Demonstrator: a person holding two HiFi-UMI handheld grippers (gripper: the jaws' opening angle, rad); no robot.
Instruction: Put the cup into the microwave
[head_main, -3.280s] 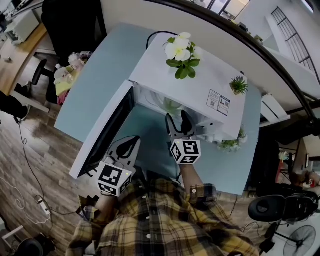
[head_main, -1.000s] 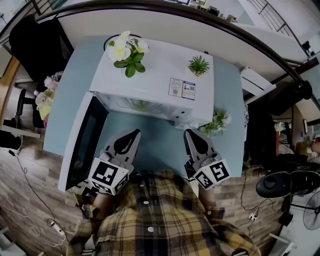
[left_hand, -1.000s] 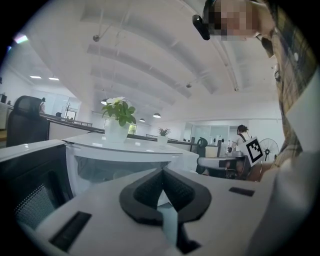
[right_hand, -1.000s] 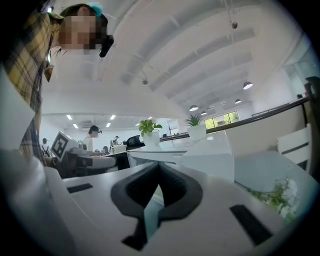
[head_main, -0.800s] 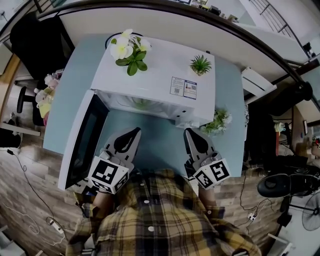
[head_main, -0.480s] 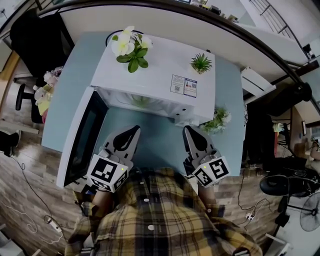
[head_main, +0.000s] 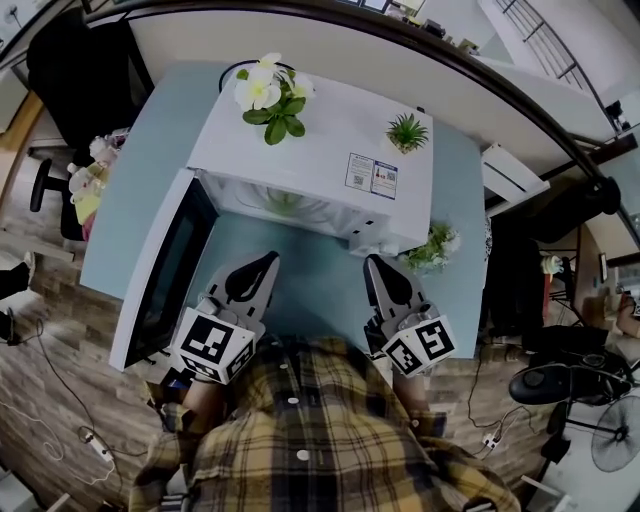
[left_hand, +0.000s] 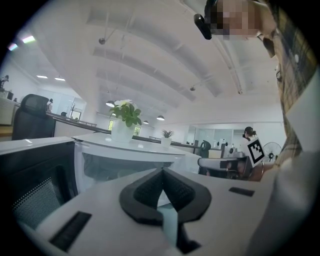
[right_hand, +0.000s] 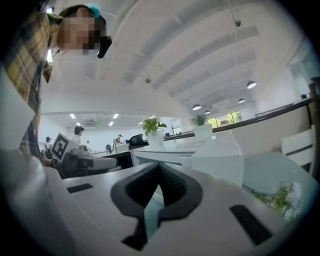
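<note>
head view: the left gripper (head_main: 266, 262) and the right gripper (head_main: 370, 263) are held side by side over the blue table (head_main: 310, 290), just in front of the white microwave (head_main: 320, 130) and apart from it. its door (head_main: 160, 275) is swung open to the left, and the cup (head_main: 284, 203) is made out only dimly, as a pale greenish shape inside the cavity. left gripper view: the jaws are seen brought fully together, with nothing caught between the pads (left_hand: 150, 187); the open cavity lies ahead. right gripper view: the jaws are likewise closed pad against pad and empty, with the microwave's front seen beyond them.
</note>
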